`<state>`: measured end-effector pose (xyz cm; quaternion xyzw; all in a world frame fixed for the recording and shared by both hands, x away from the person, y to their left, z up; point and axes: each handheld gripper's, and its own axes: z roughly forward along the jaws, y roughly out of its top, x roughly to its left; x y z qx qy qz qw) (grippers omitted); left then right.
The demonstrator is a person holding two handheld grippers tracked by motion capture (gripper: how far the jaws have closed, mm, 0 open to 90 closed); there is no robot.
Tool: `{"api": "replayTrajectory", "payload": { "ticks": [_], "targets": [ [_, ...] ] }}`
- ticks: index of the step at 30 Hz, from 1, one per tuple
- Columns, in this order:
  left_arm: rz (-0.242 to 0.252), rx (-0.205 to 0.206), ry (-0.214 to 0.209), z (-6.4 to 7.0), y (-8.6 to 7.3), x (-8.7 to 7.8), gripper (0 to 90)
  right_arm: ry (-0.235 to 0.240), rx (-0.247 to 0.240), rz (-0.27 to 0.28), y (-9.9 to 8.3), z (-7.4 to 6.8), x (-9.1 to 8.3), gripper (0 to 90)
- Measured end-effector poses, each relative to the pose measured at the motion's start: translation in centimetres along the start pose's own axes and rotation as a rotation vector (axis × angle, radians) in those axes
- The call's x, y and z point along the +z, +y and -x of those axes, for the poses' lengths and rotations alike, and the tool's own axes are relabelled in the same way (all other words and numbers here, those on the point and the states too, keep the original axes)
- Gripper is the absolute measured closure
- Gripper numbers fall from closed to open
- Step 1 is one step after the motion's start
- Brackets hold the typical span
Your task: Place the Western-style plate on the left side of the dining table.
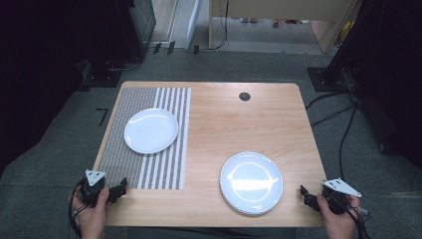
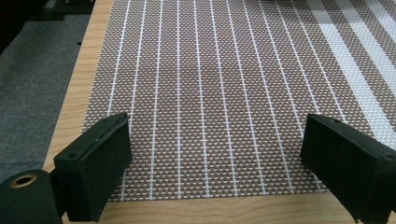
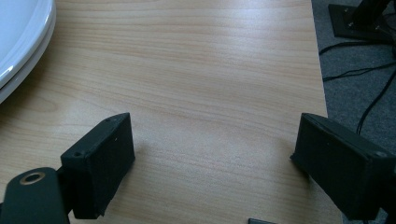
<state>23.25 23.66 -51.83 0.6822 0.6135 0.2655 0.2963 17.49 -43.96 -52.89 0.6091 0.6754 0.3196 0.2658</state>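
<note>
A single white plate (image 1: 151,130) lies on a woven brown-and-white striped placemat (image 1: 144,169) on the left half of the wooden table (image 1: 239,119). At the front right sits a stack of white plates (image 1: 251,181). My left gripper (image 1: 119,190) is held at the table's front left corner. It is open, its jaws spread over the placemat's (image 2: 210,93) near edge with nothing between them (image 2: 217,135). My right gripper (image 1: 304,195) is at the front right corner, open over bare wood (image 3: 215,135). The plate stack's rim (image 3: 18,42) lies to its left, apart from it.
A small black grommet hole (image 1: 244,96) sits near the table's far edge. Cables (image 1: 343,124) trail over the grey carpet to the right, close to the table's right edge (image 3: 322,84). Dark equipment stands flank the table, and pale wooden furniture (image 1: 278,20) stands beyond it.
</note>
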Motion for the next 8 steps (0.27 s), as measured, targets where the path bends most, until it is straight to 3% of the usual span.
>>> {"api": "replayTrajectory", "payload": {
  "ticks": [8],
  "targets": [
    [0.000,0.001,-0.001,-0.01,0.00,0.00,8.8,-0.002,0.003,0.002,-0.03,-0.02,-0.01,11.6]
  ]
}}
